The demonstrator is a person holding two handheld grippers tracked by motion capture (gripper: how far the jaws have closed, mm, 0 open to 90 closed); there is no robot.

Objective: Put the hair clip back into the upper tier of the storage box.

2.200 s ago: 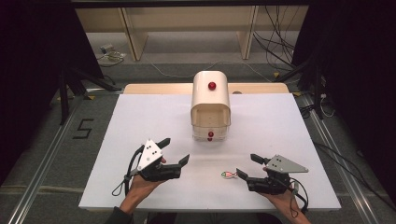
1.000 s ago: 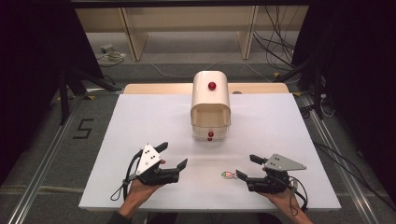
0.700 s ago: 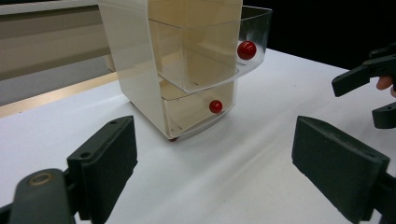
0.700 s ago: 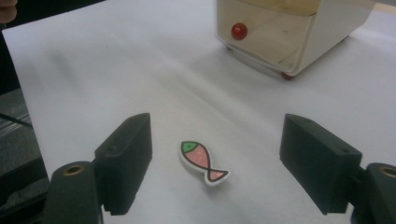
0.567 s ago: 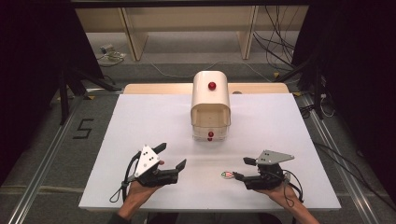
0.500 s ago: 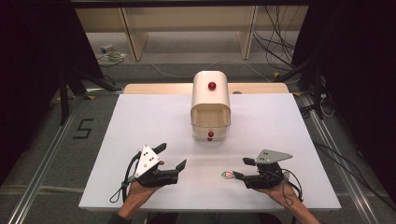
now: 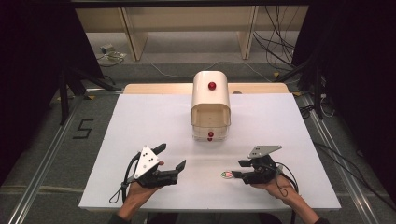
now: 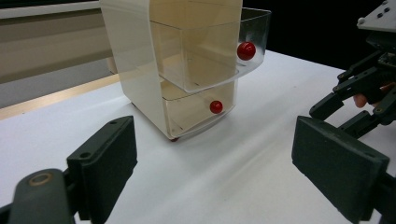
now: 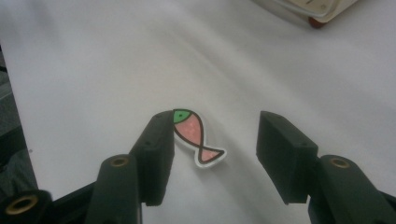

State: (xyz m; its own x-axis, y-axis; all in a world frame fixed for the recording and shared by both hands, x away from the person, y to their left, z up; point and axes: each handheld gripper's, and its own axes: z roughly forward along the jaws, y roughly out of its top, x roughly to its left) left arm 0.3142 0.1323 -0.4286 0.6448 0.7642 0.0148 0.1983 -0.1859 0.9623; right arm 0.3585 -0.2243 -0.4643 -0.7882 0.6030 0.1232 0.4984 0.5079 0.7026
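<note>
A small flat fish figure (image 9: 198, 140), pink with a green head, lies on the white table (image 7: 140, 121) in front of the right hand (image 7: 227, 174). My right gripper (image 9: 215, 130) straddles it low over the table. Its jaws have just been closing with the fish between them. One pad (image 9: 156, 149) is at the fish's head, the other stands apart from it. From above, this right gripper (image 7: 238, 170) points left at the fish. My left gripper (image 7: 172, 156) rests wide open at the front left, holding nothing, and faces the drawer cabinet as the left gripper (image 8: 219, 154).
A cream drawer cabinet (image 7: 211, 105) stands mid-table, with two clear drawers and red knobs. Its upper drawer (image 8: 210, 51) juts out a little. A wooden strip (image 7: 159, 88) runs behind the table, with cables on the floor beyond it. The table's front edge is near both hands.
My right gripper has slid left and slightly down onto the fish, and its jaws have narrowed around it. The left gripper and the cabinet have stayed put.
</note>
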